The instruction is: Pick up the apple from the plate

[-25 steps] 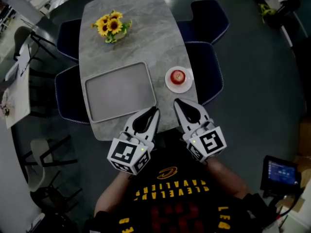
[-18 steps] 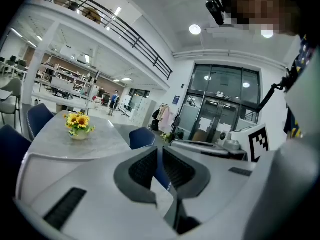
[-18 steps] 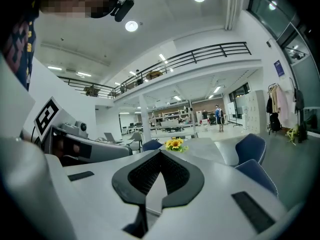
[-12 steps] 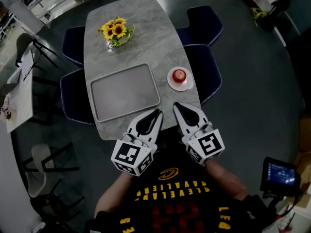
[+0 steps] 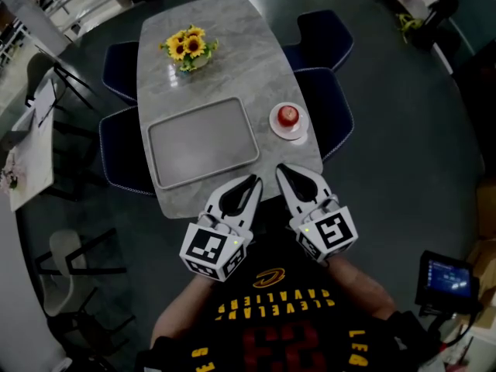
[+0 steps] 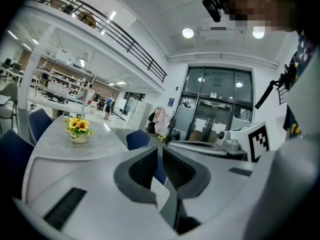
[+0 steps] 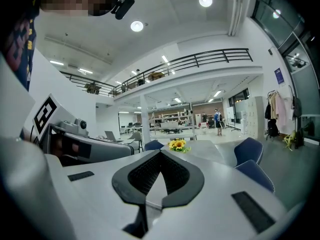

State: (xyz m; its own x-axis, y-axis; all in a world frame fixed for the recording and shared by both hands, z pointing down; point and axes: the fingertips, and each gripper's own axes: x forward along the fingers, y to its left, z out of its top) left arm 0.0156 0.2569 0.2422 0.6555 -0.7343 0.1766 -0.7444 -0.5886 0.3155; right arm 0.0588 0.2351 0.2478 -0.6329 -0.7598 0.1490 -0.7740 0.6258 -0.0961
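We hold both tools at lower centre, by the table's (image 5: 225, 60) near edge. The left gripper (image 5: 253, 179) has its jaws together on nothing, and so does the right gripper (image 5: 280, 168). The apple (image 5: 288, 114) sits on its plate (image 5: 289, 137), right of centre beside the tray (image 5: 203, 141), untouched.

Head view looked steeply down from high above the counter (image 5: 232, 60). Both gripper views looked level along their jaws from its near end, all three sharing the sunflowers (image 5: 190, 47).
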